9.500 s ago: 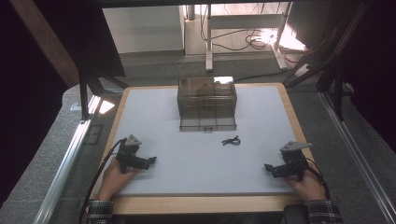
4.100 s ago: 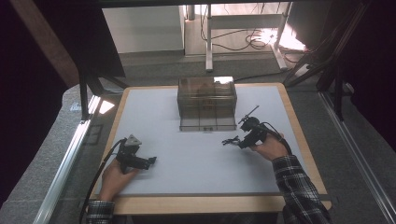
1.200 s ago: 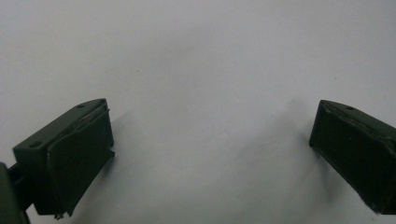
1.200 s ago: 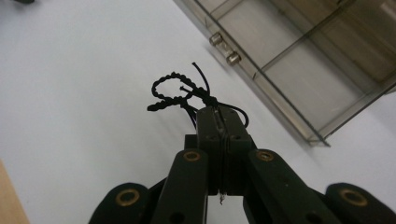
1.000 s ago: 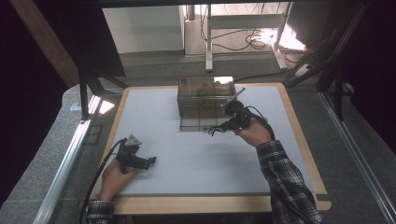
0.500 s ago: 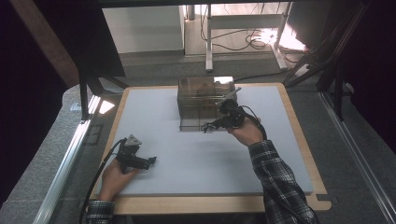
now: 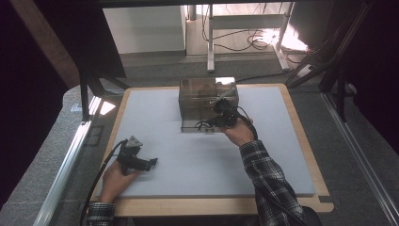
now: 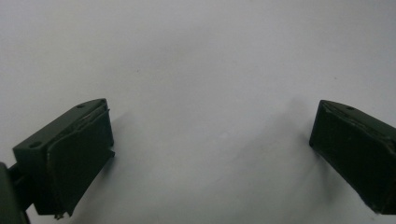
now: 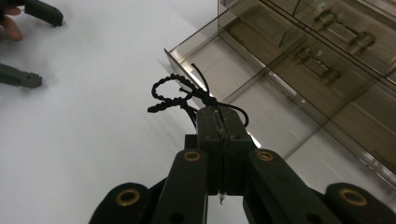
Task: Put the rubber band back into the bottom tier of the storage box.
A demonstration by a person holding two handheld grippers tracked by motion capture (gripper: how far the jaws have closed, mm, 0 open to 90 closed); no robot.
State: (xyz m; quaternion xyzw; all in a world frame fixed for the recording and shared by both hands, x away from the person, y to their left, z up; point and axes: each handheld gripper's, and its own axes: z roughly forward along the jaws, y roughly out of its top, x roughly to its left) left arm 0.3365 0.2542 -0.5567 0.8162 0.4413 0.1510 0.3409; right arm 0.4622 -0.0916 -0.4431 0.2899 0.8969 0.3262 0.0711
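My right gripper [image 9: 218,122] pinches a thin black knotted cord [image 9: 173,93], holding it over the front rim of the open drawer pulled out of the smoky clear plastic drawer box [image 7: 207,94]. Well apart from the box, toward the near left, my left gripper [image 7: 149,163] rests on open white table mat [image 7: 197,160], jaws spread wide.

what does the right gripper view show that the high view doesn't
Right gripper view alone: the knot and beaded loop of the black cord, pinched between shut jaws, and the dividers of the open bottom drawer. High view alone: the whole white mat, both plaid sleeves, the left tongs resting far from the box, the floor behind. Both: the right tongs holding the cord at the clear drawer box.
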